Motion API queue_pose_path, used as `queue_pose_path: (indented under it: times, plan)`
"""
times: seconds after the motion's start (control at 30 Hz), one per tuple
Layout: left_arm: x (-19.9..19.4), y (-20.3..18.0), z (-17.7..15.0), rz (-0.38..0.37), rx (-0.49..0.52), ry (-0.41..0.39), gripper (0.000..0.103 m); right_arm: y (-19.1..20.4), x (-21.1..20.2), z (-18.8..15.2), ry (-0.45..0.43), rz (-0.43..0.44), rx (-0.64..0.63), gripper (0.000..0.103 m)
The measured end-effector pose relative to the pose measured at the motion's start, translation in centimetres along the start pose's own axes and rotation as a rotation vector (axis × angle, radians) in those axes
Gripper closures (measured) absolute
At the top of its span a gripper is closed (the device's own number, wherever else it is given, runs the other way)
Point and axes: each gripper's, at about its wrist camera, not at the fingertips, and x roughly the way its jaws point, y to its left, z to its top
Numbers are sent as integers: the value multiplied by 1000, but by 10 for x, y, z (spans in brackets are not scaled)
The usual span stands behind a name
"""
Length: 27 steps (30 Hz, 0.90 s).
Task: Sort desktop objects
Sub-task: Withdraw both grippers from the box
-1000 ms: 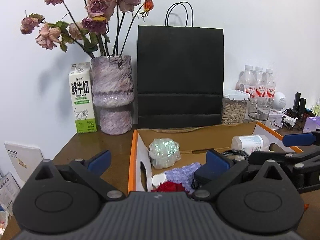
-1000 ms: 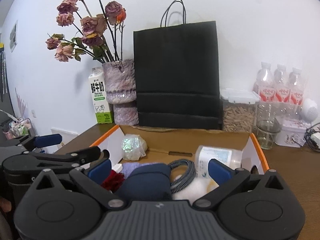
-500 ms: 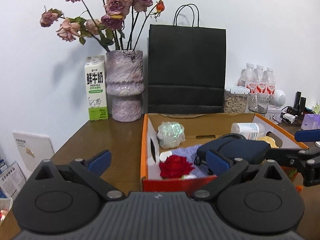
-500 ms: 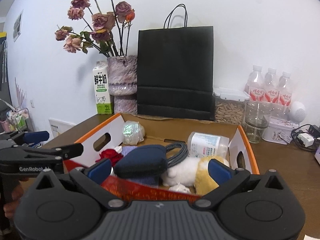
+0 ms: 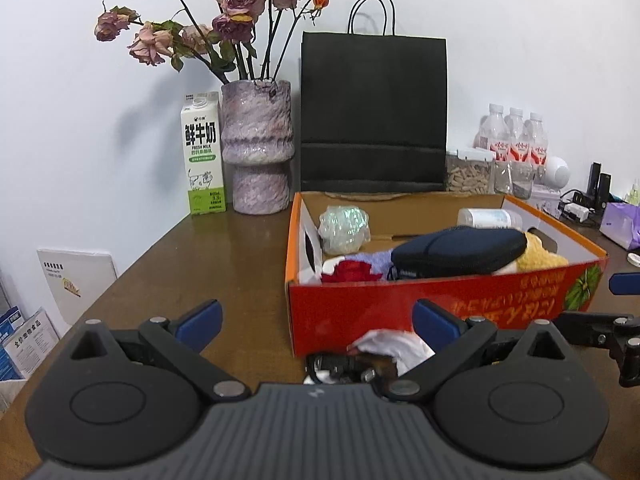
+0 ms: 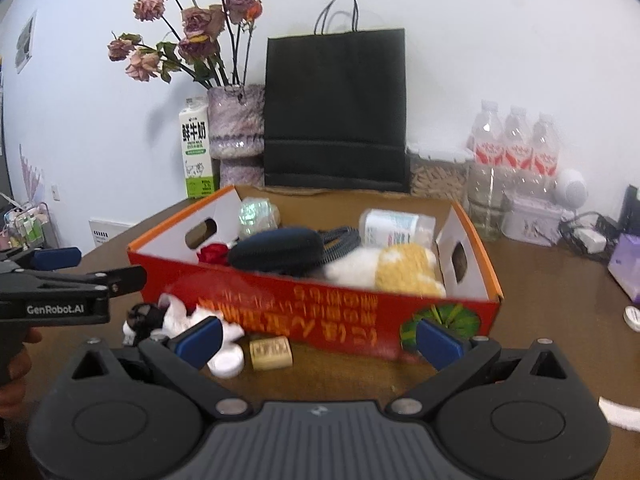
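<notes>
**On the brown desk: both grippers hanging open in front of the sorting box**

On the wooden desk (image 5: pixel 240 240), the orange-red cardboard box (image 6: pixel 320 312) is sitting near the middle, printed front wall facing both cameras.

Left gripper (image 5: pixel 316 318) is hovering low in front of the box's left corner, jaws spread wide, nothing between the blue pads (image 5: pixel 200 318). Right gripper (image 6: pixel 320 338) is likewise standing wide open and empty, aimed at the box front.

Inside the box, these are lying:
- dark navy pouch (image 6: pixel 276 248), on top, centre
- red rose (image 6: pixel 214 254), just left of the pouch
- iridescent wrapped ball (image 5: pixel 346 228), back left corner
- white bottle (image 6: pixel 396 226) on its side, back right
- white-and-yellow plush toy (image 6: pixel 400 266), right side, touching the pouch end
- grey braided cable (image 6: pixel 340 238), poking out behind the pouch

Outside the box, on the desk just before its front wall:
- crumpled white cloth with a black item (image 6: pixel 176 316), at the left corner
- small white round cap (image 6: pixel 226 362), beside a tan rectangular block (image 6: pixel 271 353); the two are near each other, apart from the box wall

Behind the box, a black paper bag (image 5: pixel 374 112), a purple vase with dried roses (image 5: pixel 256 148) and a milk carton (image 5: pixel 203 156) are standing against the wall. Water bottles (image 6: pixel 516 148) are grouped back right.
</notes>
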Motion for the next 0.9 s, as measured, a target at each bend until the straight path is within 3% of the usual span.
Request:
queue_pose_path:
  times: [0.47, 0.9]
  plan:
    - [-12, -5, -21, 23, 25, 45, 0, -21, -12, -37, 59, -43, 50, 0]
    - [-7, 0, -27, 17, 5, 99, 0, -28, -7, -45, 100, -75, 64, 0]
